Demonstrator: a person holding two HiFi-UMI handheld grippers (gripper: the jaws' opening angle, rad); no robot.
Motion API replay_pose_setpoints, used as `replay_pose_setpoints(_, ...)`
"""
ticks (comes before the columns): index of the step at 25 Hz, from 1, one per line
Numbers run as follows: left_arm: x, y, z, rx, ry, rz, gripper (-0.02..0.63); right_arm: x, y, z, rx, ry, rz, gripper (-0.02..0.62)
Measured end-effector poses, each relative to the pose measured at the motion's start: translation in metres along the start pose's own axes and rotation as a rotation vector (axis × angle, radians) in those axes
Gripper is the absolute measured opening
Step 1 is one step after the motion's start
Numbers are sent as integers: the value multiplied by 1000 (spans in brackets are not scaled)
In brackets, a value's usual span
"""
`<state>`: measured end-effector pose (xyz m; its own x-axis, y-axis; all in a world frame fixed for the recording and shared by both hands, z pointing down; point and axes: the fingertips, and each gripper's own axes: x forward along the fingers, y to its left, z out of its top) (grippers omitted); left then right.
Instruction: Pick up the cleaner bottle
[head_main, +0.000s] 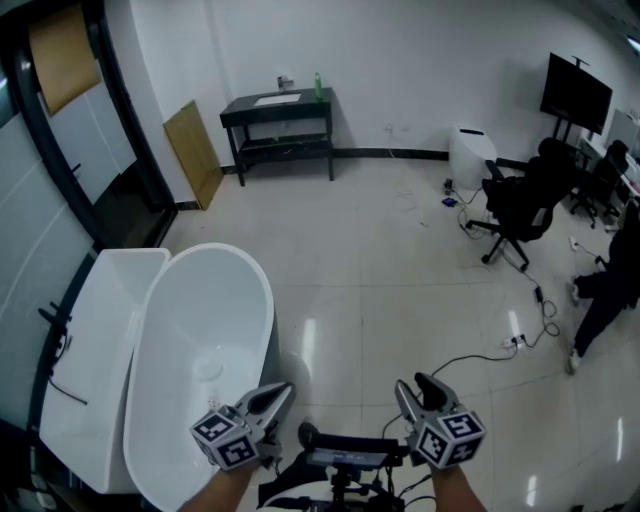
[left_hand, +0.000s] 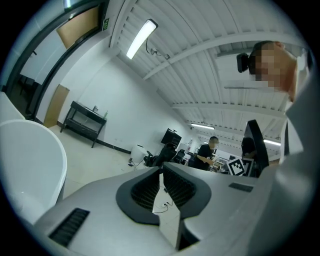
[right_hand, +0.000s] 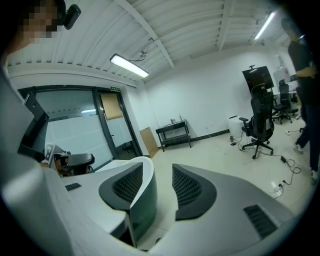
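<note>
A small green bottle (head_main: 319, 86) stands on the right end of a black table (head_main: 280, 105) against the far wall. Both grippers are far from it, at the bottom of the head view, pointing toward that wall. The jaws of my left gripper (head_main: 272, 398) stand only a narrow slit apart, with bare floor showing through. My right gripper (head_main: 420, 388) has its jaws wider apart and holds nothing. The table (right_hand: 174, 131) shows small in the right gripper view, and also as a small table (left_hand: 84, 121) in the left gripper view.
A white bathtub (head_main: 160, 330) lies close on my left, beside a flat white basin (head_main: 95, 340) and a glass wall. A wooden board (head_main: 195, 152) leans near the table. On the right are an office chair (head_main: 520, 205), a white bin (head_main: 470, 155), floor cables (head_main: 525, 335) and a person (head_main: 610, 285).
</note>
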<state>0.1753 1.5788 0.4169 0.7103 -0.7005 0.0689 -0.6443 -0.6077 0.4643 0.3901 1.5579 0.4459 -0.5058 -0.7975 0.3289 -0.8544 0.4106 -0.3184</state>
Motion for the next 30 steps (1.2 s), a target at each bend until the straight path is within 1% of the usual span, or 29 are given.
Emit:
replay_pose_setpoints(3,23,26,12,-2,-8,-11,18,29,-6,13,-3,3,-4,193)
replay_pose_setpoints(8,59,85,38,-7,-18,-30,18,94,-14,45,-28,-7,-22,193)
replay_pose_setpoints(13,81,156,86,-9,-35,-45,18,169,-4,82,-56,8,-45,193)
replay_pose_setpoints(15,88,177,99,-12,-30,-59,18,193,-3,91,-61,4,-59,193)
replay_pose_setpoints(17,99,196,109,-11,-23,-71,18,212,-4,98,-45,17,-79,193)
replay_pose_setpoints(20,114,213,124,-16,-20,-94,18,235,-6,109,-26,34,-98,193)
replay_pose_setpoints(23,124,226,131,-21,-19,-102,18,255,-15,119,-31,21,-98,193)
replay_pose_setpoints(28,143,254,141,-22,-24,-68,18,292,-26,129,-32,43,-78,193)
replay_pose_setpoints(30,152,265,146,-20,-29,-50,18,309,-34,134,-32,45,-57,193)
